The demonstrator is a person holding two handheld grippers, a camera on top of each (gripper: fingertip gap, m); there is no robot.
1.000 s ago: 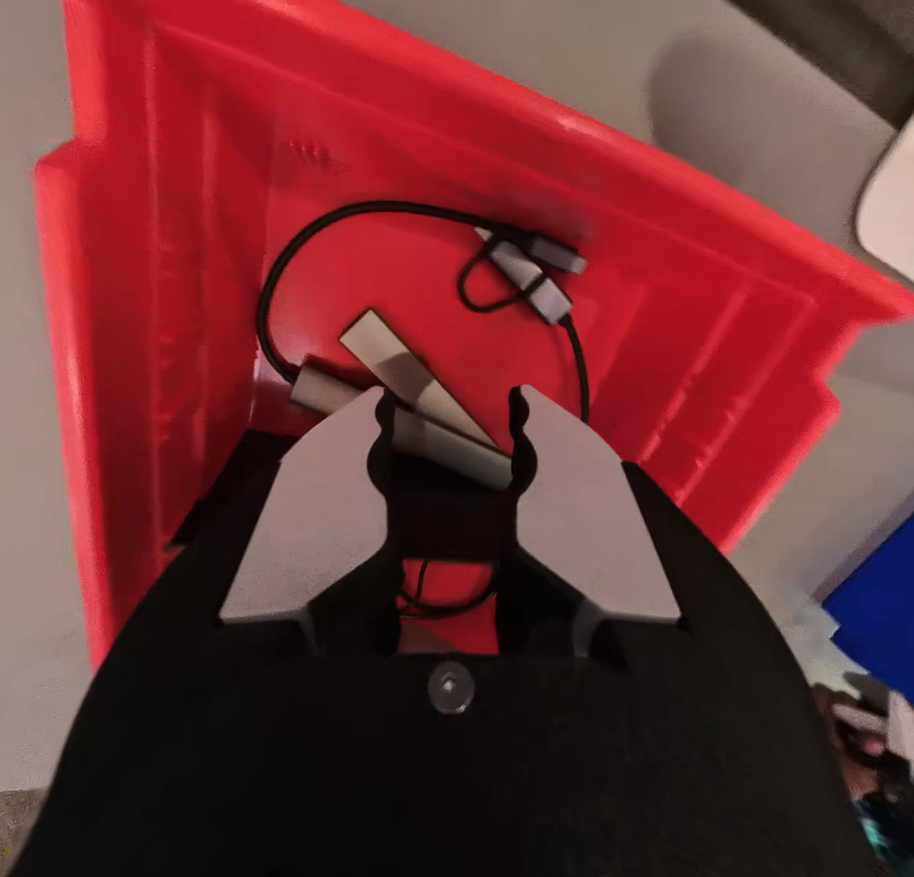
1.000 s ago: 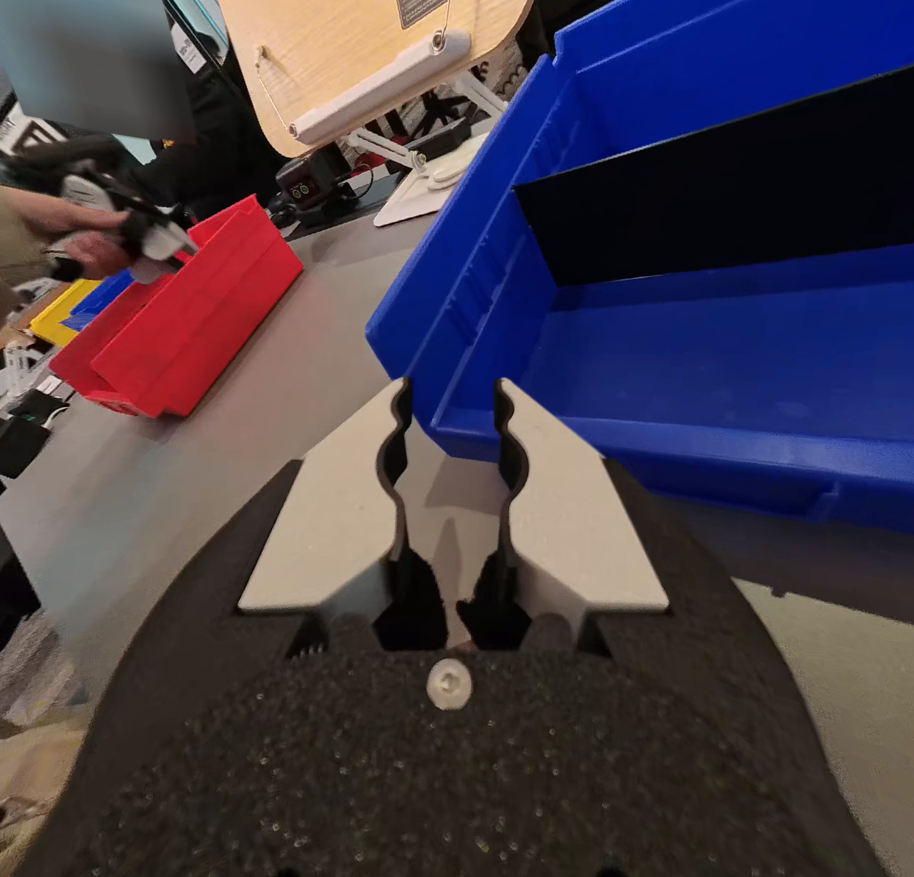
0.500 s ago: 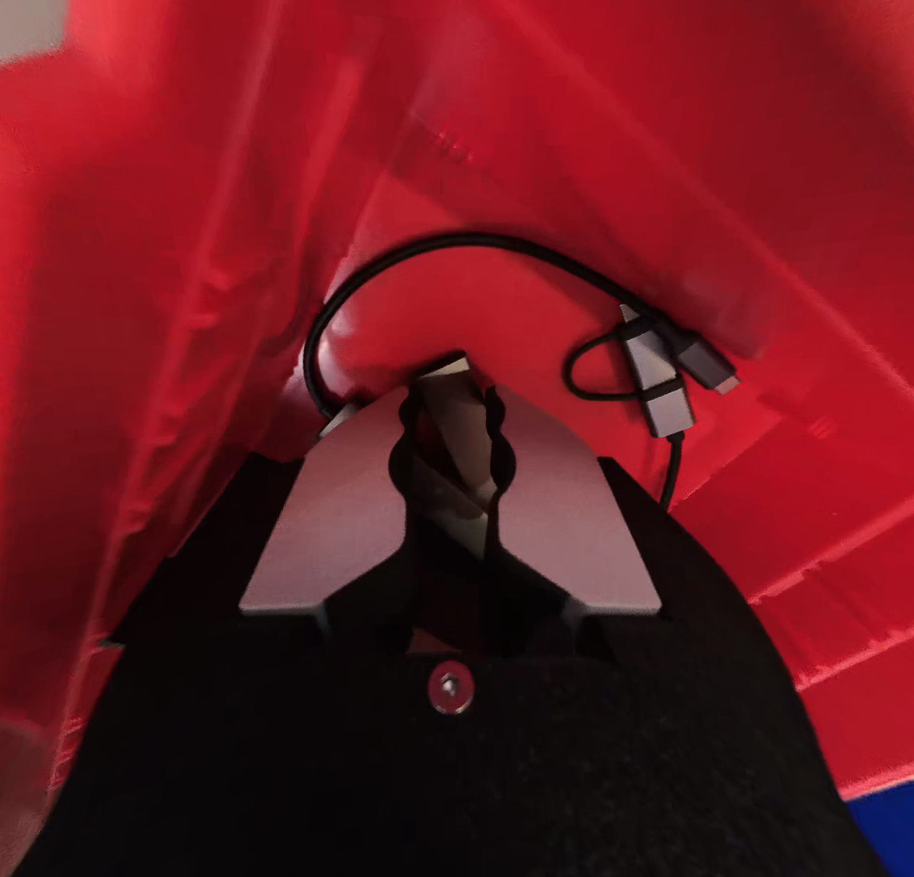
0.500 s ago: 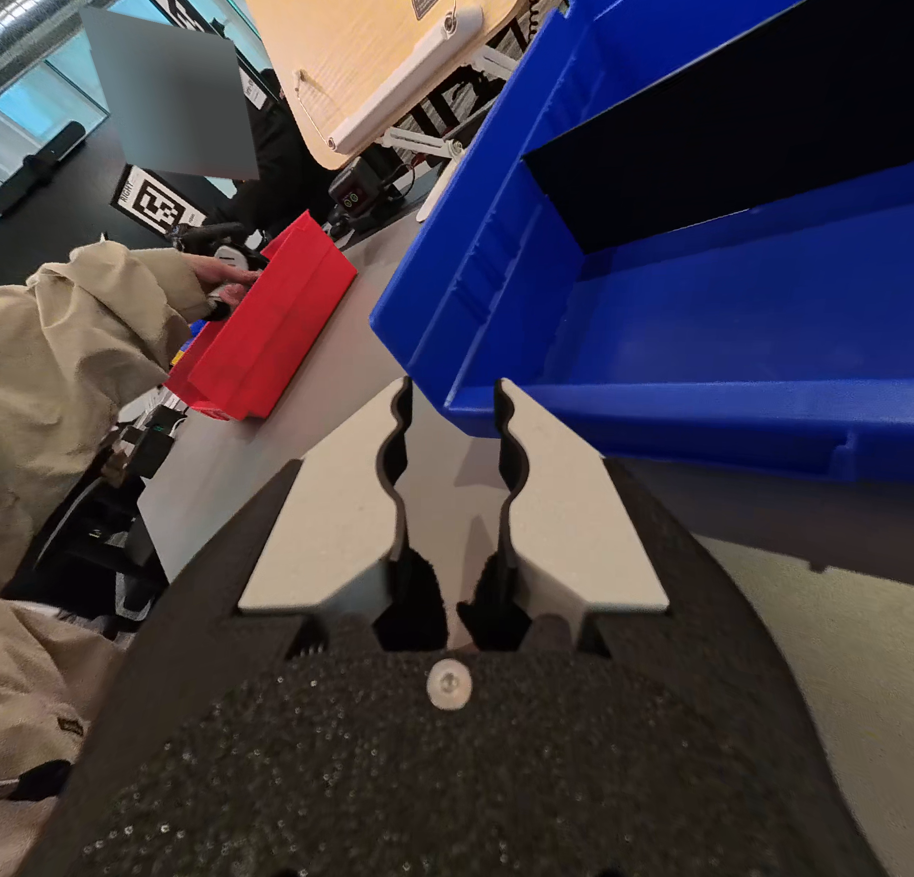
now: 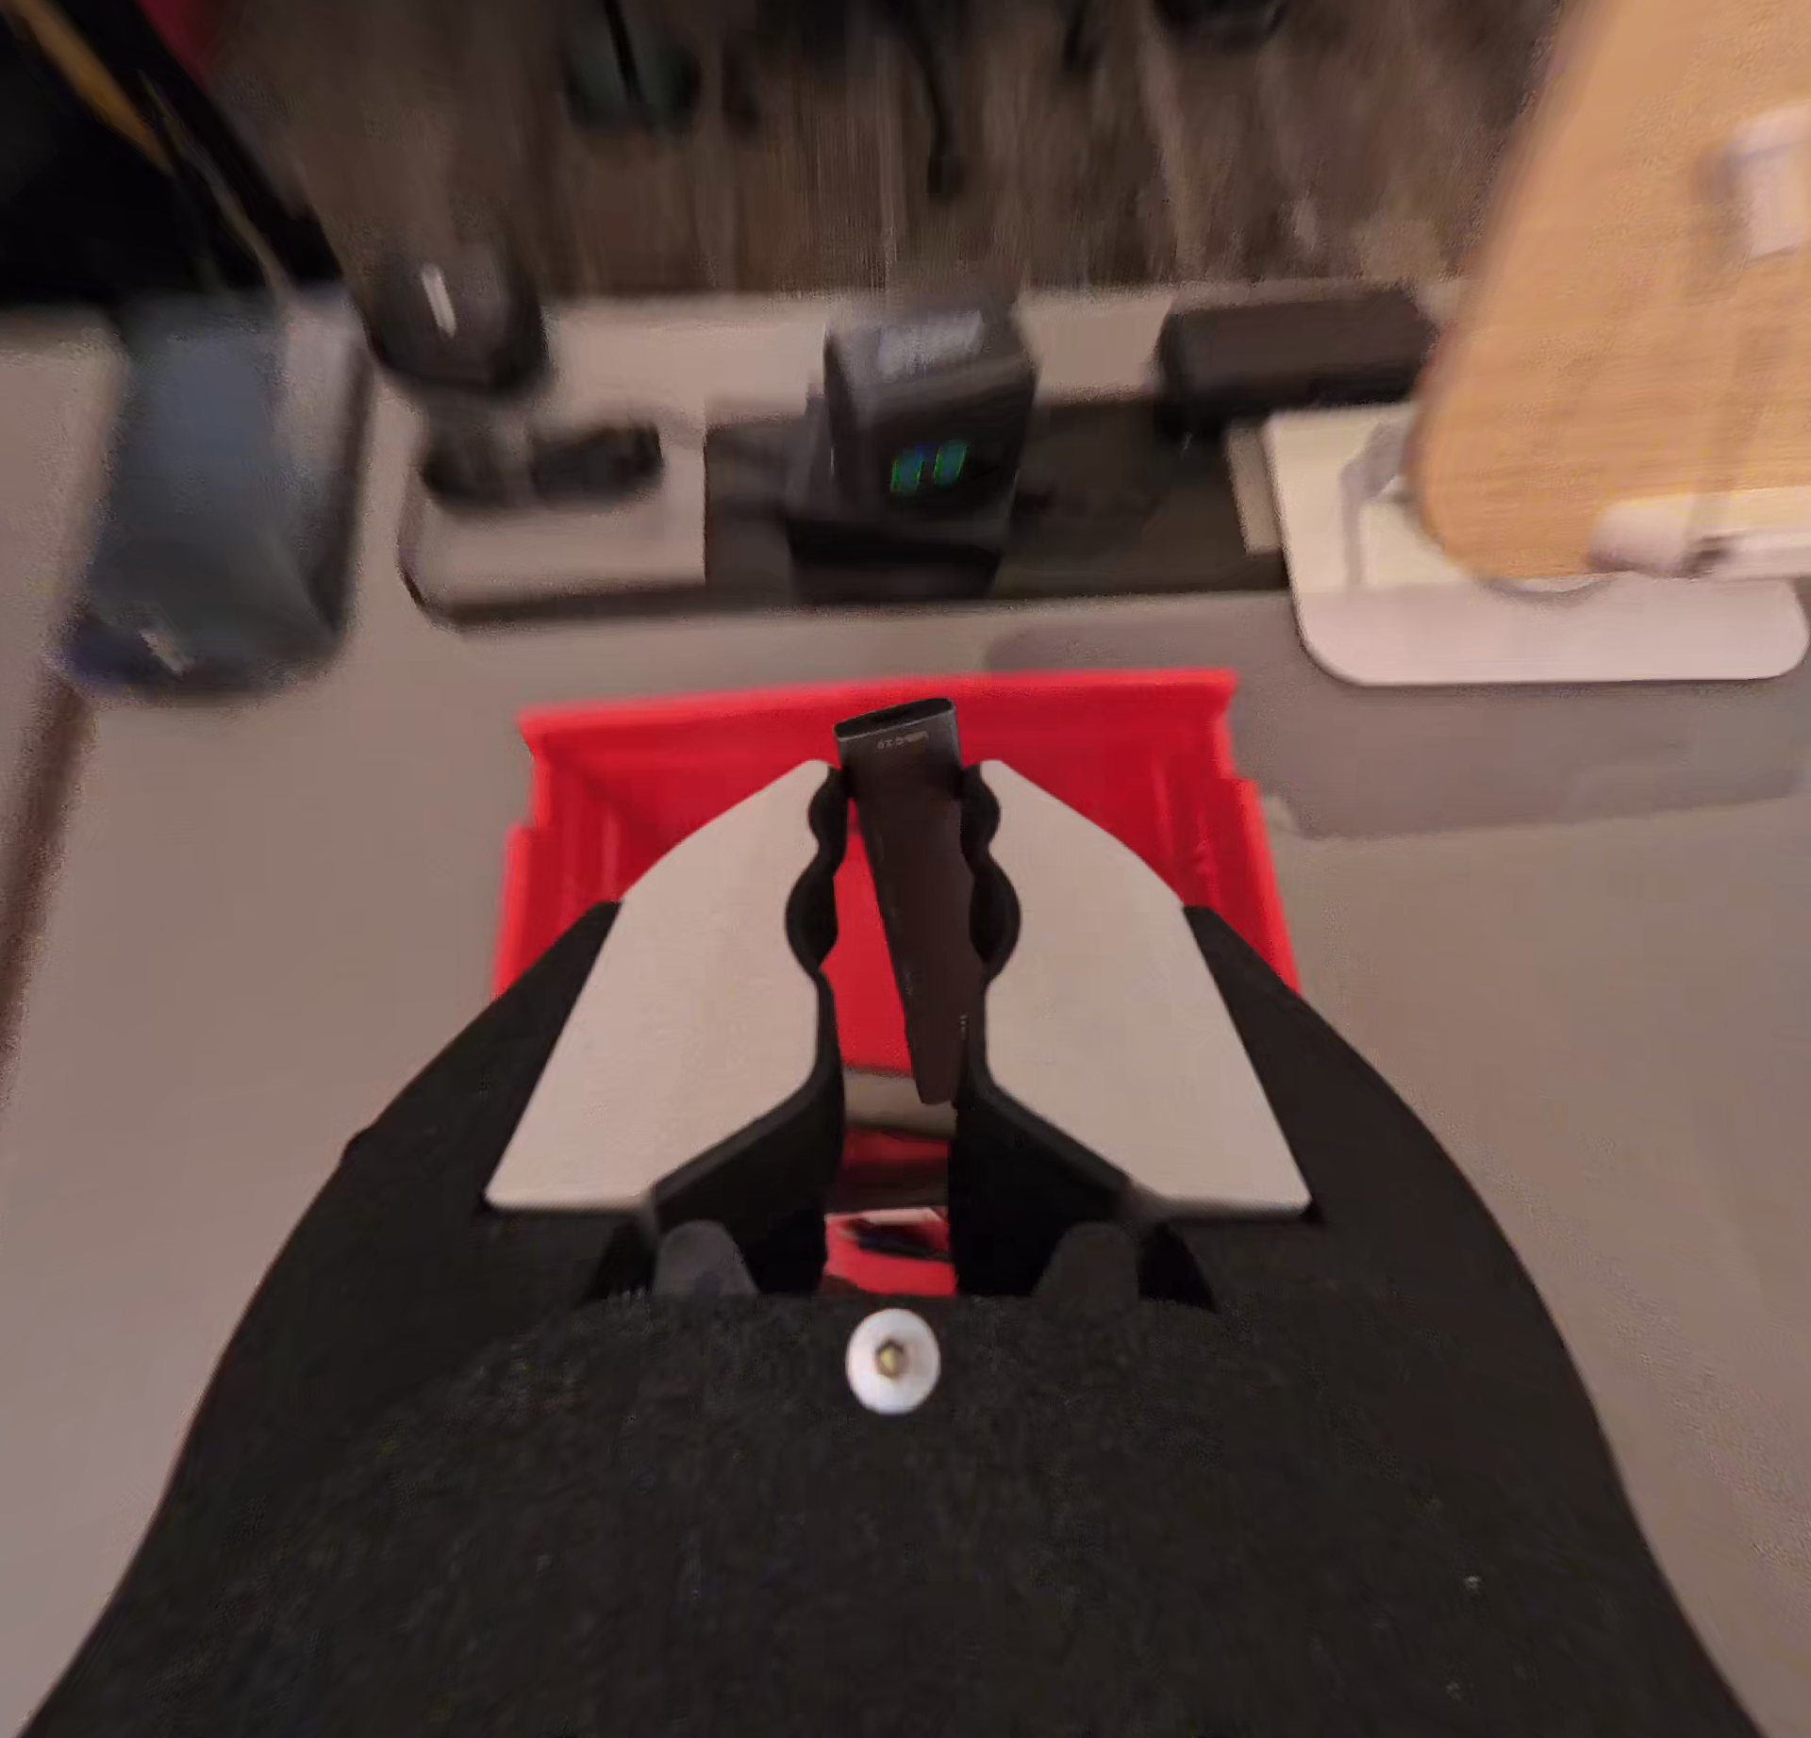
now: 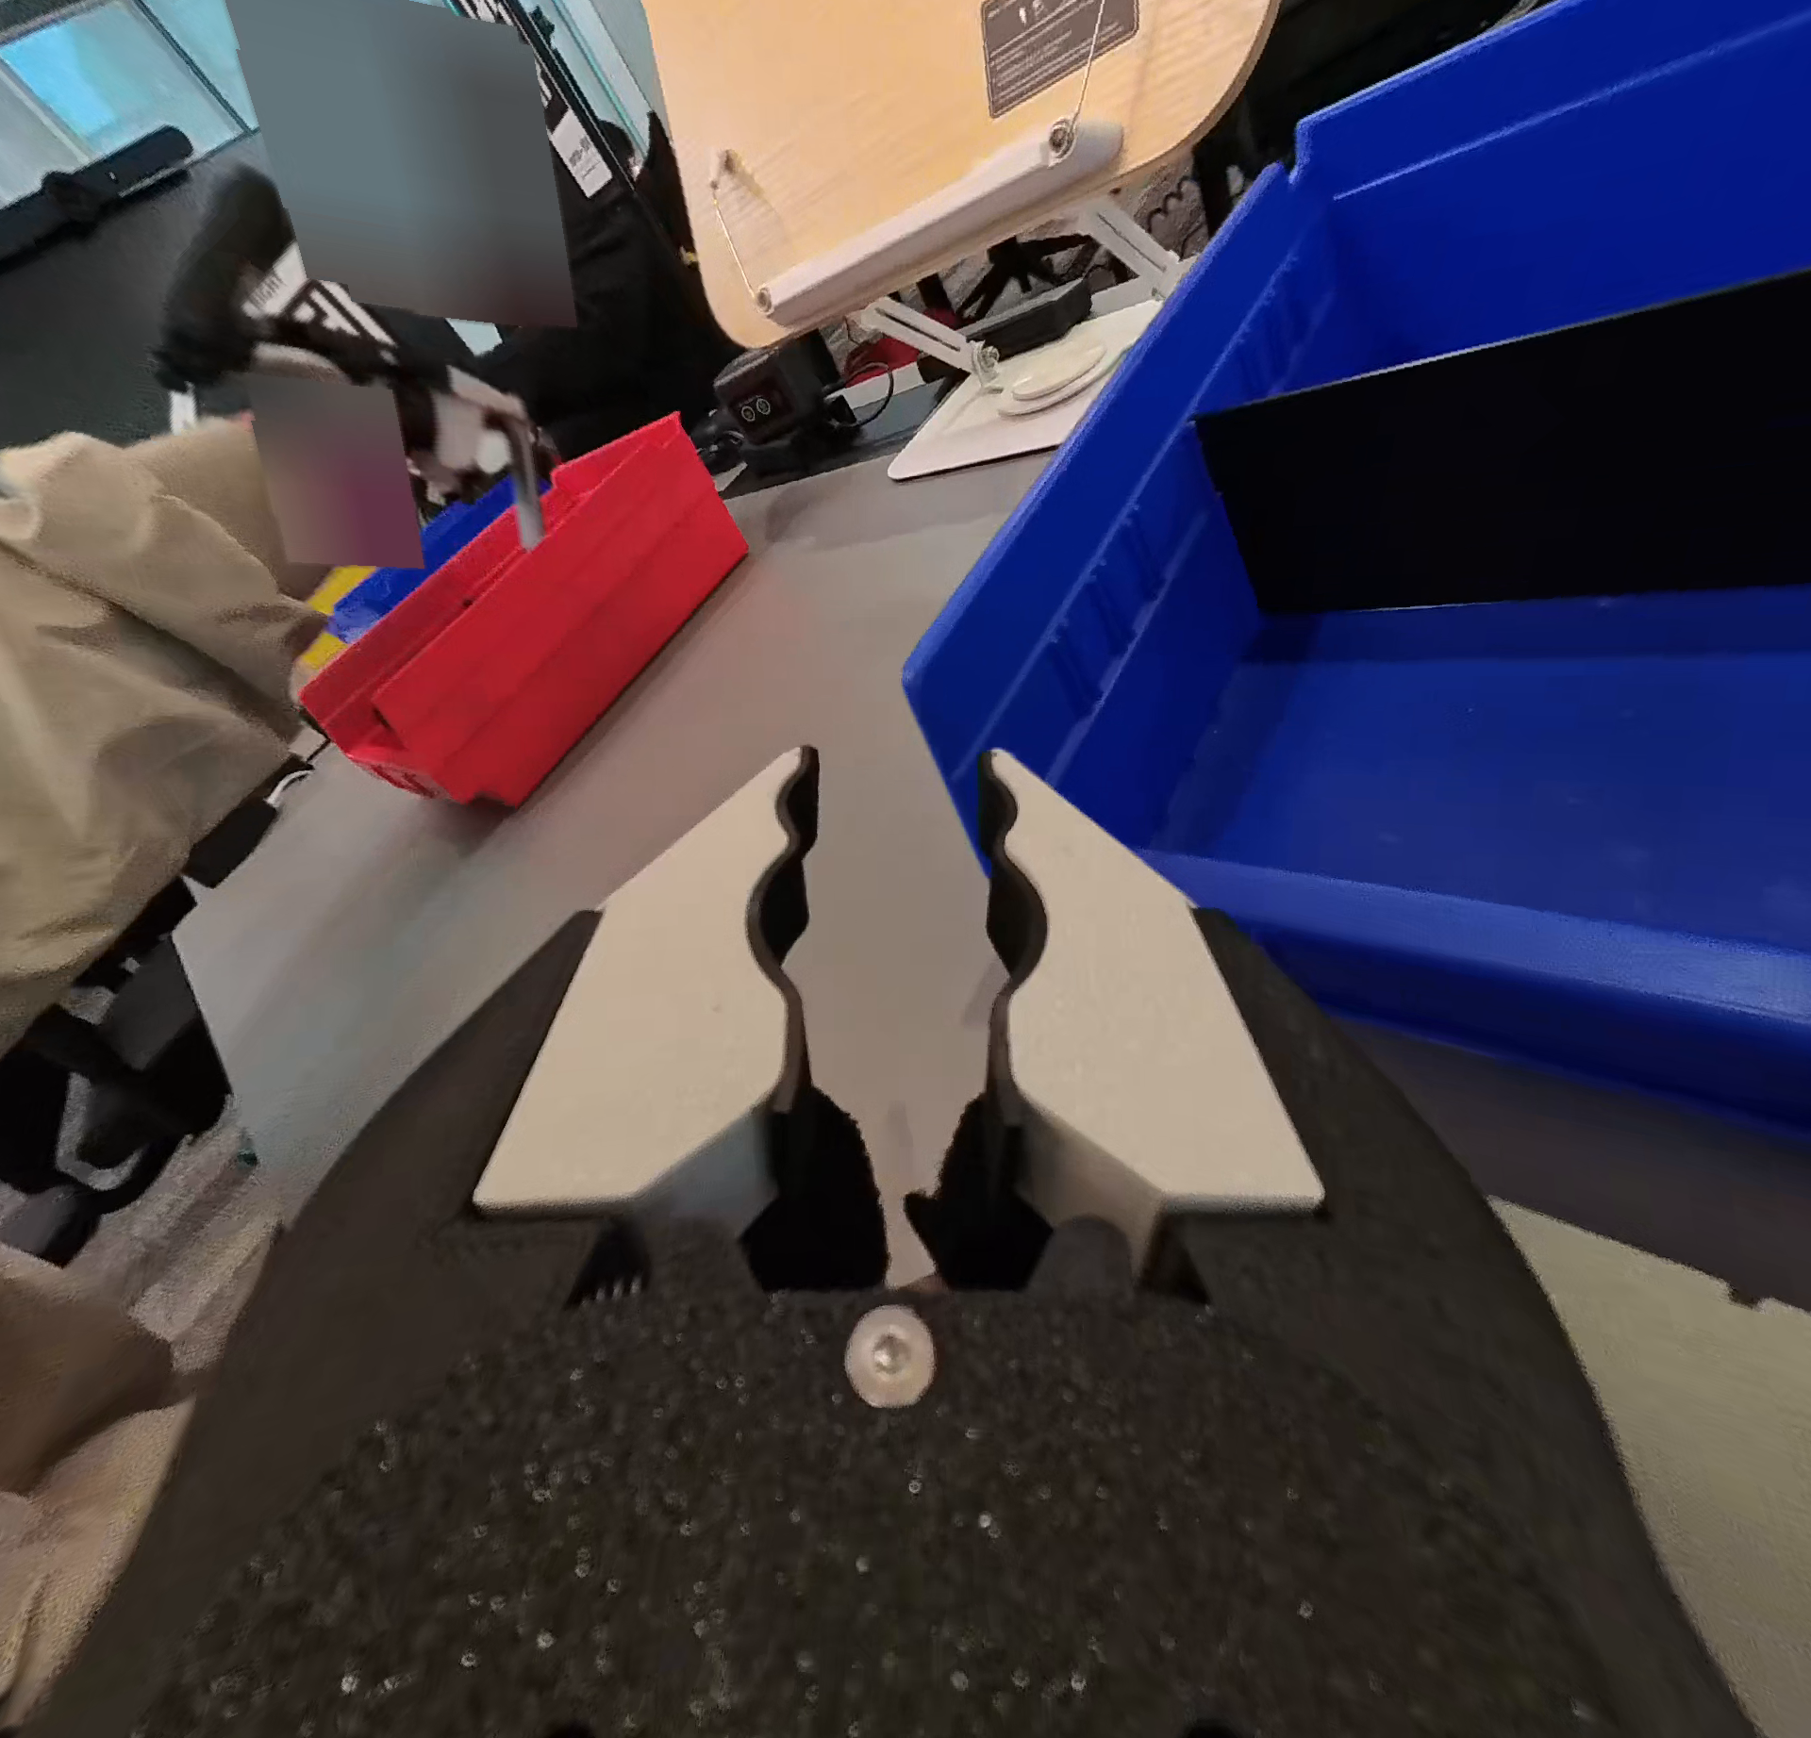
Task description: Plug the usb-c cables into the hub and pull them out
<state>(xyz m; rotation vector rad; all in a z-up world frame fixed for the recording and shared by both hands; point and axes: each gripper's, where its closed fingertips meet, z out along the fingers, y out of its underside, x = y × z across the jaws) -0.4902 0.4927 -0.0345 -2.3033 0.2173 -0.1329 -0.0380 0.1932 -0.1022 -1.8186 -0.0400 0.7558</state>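
My left gripper is shut on the grey USB hub and holds it above the red bin. The hub's end sticks out past the fingertips. The cables are hidden below the gripper. In the right wrist view the left gripper holds the hub upright over the red bin. My right gripper is open and empty, low over the grey table, just left of the blue bin.
The blue bin has a black divider. A tilted wooden board on a white stand stands at the table's back, with dark devices beside it. A person's beige sleeve is at the left. Spacing between my two grippers at the tips: around 55 centimetres.
My left gripper closed on the hub inside the red bin and lifted it out, tilting up toward the table's back. My right gripper stayed open and shifted slightly.
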